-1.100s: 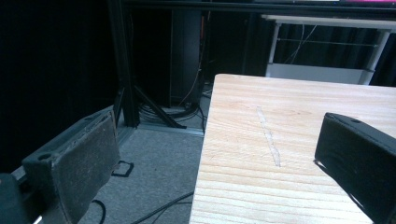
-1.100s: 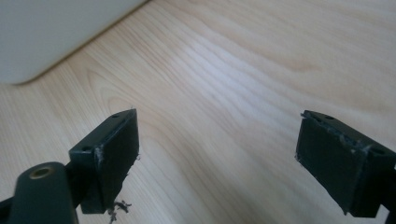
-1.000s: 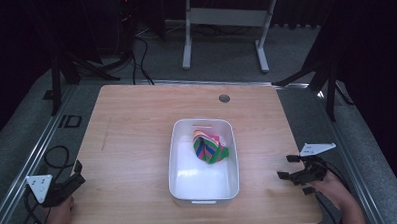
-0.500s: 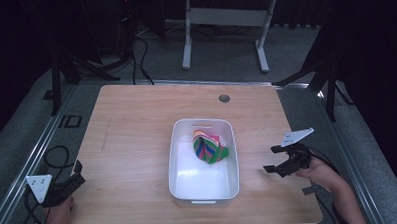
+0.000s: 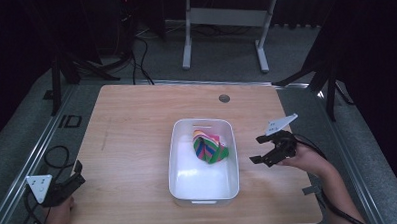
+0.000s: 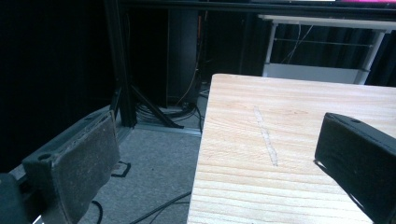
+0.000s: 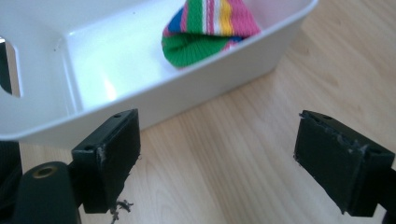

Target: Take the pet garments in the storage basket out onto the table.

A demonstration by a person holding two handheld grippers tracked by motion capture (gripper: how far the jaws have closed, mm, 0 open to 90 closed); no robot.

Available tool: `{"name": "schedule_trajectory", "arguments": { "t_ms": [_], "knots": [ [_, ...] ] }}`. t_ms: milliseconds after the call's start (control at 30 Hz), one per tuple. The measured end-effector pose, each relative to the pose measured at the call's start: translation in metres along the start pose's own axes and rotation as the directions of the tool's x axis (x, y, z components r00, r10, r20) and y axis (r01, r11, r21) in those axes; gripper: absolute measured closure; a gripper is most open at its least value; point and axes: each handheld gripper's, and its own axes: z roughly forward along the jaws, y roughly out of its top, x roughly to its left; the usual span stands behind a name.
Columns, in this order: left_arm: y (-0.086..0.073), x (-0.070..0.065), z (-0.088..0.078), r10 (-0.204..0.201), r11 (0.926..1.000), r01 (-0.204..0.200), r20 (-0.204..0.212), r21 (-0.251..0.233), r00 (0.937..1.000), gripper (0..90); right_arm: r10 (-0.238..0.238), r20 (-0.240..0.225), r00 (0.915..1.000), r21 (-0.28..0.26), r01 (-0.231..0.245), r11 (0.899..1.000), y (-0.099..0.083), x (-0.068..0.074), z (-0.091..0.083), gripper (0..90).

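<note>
A white plastic bin [image 5: 204, 187] stands in the middle of the wooden table [image 5: 127, 139]. A striped, many-coloured sock [image 5: 209, 146] lies bunched in its far right part; the right gripper view shows the sock [image 7: 205, 28] with its green cuff toward me. My right gripper [image 5: 258, 149] hovers open just right of the bin, jaws pointing at its wall [image 7: 196, 88], nothing between them. My left gripper [image 5: 78, 173] rests open at the table's front left corner, over the left edge, jaws wide apart and empty.
A round grommet hole [image 5: 224, 98] sits near the table's far edge. Cables [image 5: 53, 157] lie on the grey floor left of the table. A white desk frame [image 5: 223, 21] stands behind. A pale scuff [image 6: 266, 135] marks the wood ahead of the left gripper.
My right gripper has moved from the table's right edge leftward and a little away from me, up to the bin's right wall. The left gripper has stayed put.
</note>
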Motion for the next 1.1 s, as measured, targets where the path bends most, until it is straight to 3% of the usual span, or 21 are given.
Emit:
{"name": "schedule_trajectory", "arguments": {
  "t_ms": [167, 500, 667, 1100],
  "knots": [
    [0.000, 0.000, 0.000, -0.002, 1.0000, 0.002, 0.001, 0.001, 1.0000, 0.3, -0.059, -0.006, 0.9982, 0.016, 0.059, 0.998, 0.020, 0.002, 0.006, 15.5],
    [0.000, -0.001, 0.000, 0.008, 1.0000, -0.008, 0.002, 0.001, 1.0000, 0.3, -0.116, -0.040, 0.9925, 0.043, 0.118, 0.992, 0.054, 0.007, 0.027, 16.1],
    [0.000, 0.000, 0.000, 0.006, 1.0000, -0.006, 0.005, 0.001, 1.0000, 0.3, -0.127, -0.049, 0.9907, 0.054, 0.129, 0.990, 0.067, 0.009, 0.038, 16.1],
    [0.000, 0.000, 0.000, 0.004, 1.0000, -0.004, 0.010, 0.001, 0.9999, 0.3, -0.137, -0.089, 0.9866, 0.105, 0.146, 0.984, 0.095, 0.009, 0.089, 16.3]
  ]
}}
